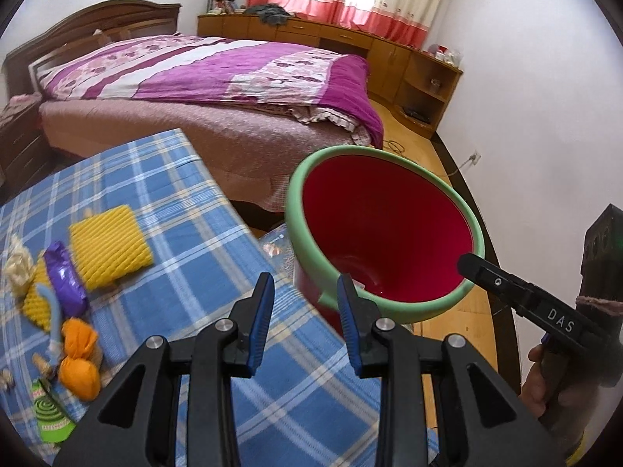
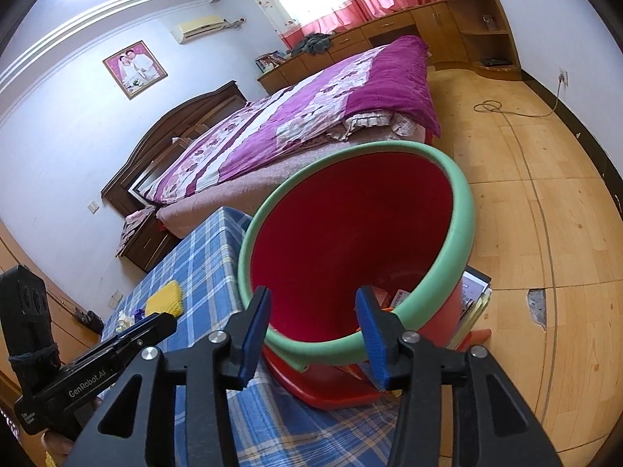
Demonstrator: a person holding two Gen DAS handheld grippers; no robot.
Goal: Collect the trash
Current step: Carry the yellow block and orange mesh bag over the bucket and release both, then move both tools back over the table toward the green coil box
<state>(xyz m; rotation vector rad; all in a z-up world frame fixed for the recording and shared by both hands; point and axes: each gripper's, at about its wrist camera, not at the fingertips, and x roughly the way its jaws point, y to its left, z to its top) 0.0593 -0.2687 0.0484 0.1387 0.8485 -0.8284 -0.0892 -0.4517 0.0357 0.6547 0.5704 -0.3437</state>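
The bin (image 2: 350, 241) is tilted toward the right camera, so most of its floor is hidden; only some paper scraps (image 2: 393, 297) show low inside, hard to identify. The right gripper (image 2: 313, 334) has its jaws wide apart, straddling the near green rim without clamping it. The left gripper (image 1: 305, 321) is also parted and holds nothing, poised over the checked cloth (image 1: 187, 194) at the table edge. The bin is red with a thick green rim, just beside the table. On the cloth lie a yellow pad (image 1: 111, 245), a purple wrapper (image 1: 64, 278), an orange wad (image 1: 80, 358) and a green packet (image 1: 48, 412), partly cut off.
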